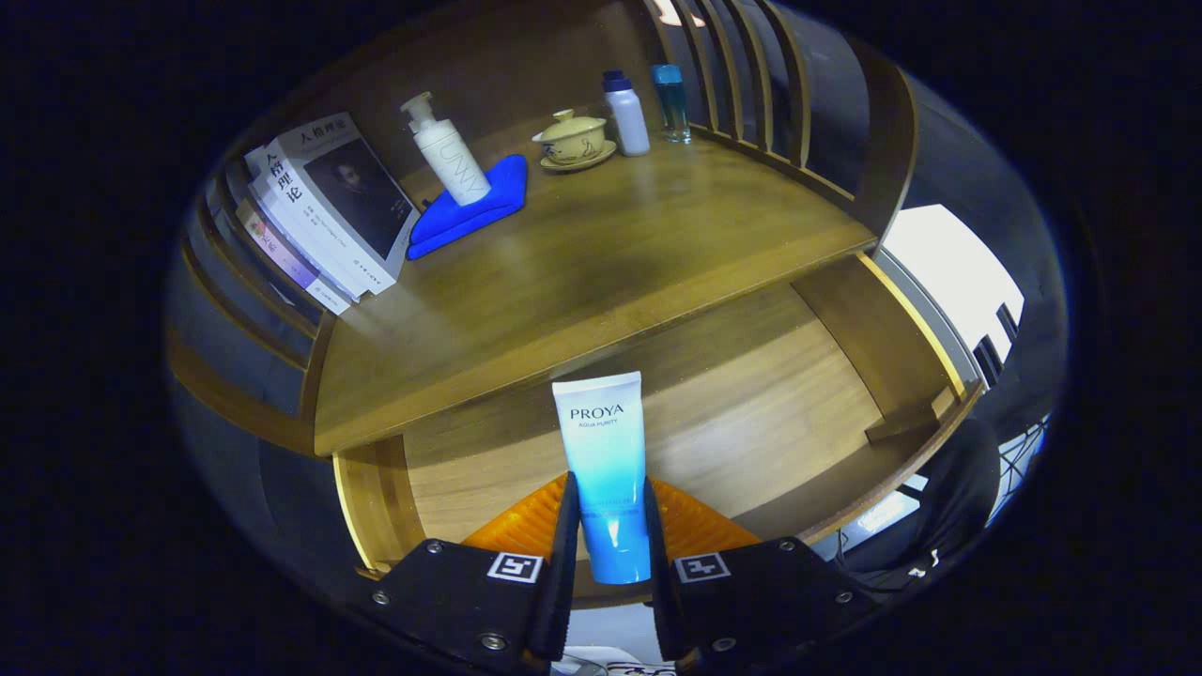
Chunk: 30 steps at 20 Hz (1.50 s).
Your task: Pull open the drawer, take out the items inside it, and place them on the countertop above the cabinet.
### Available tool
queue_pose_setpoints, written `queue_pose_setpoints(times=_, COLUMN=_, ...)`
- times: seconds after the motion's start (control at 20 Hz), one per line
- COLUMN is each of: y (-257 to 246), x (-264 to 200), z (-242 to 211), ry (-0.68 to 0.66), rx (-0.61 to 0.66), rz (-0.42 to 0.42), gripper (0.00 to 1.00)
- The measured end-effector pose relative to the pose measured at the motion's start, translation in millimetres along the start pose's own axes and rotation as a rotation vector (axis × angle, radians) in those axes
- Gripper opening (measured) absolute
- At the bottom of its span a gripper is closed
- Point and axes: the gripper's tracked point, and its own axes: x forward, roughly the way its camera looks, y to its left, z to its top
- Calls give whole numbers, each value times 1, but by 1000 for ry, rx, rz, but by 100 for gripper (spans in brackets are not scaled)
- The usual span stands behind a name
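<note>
The tool (610,554) grips a blue tube (606,469) between both fingers, holding it upright above the open drawer (751,422), whose floor lies bare beneath. This looks like the carrying step. Next, the tube should go up and forward onto the counter (601,253), landing short of the blue cloth (470,207), pump bottle (443,150) and books (329,207).
</note>
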Motion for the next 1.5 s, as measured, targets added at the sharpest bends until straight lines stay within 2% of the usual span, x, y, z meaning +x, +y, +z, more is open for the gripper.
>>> queue_pose_setpoints(times=0.25, y=-4, x=-15, z=4, ry=-14, rx=25, rz=-1, gripper=37)
queue_pose_setpoints(times=0.5, y=3, x=-29, z=28, ry=-95, rx=-4, rz=13, gripper=37)
queue_pose_setpoints(times=0.7, y=17, x=-22, z=56, ry=-163, rx=-85, rz=46, gripper=37)
queue_pose_setpoints(times=1.15, y=66, x=6, z=121, ry=-312, rx=-355, rz=118, gripper=37)
queue_pose_setpoints(times=1.25, y=73, x=13, z=133, ry=-328, rx=-404, rz=108, gripper=37)
queue_pose_setpoints(times=1.4, y=72, x=30, z=142, ry=-306, rx=-404, rz=88, gripper=37)
queue_pose_setpoints(times=1.5, y=76, x=44, z=143, ry=-281, rx=-386, rz=112, gripper=40)
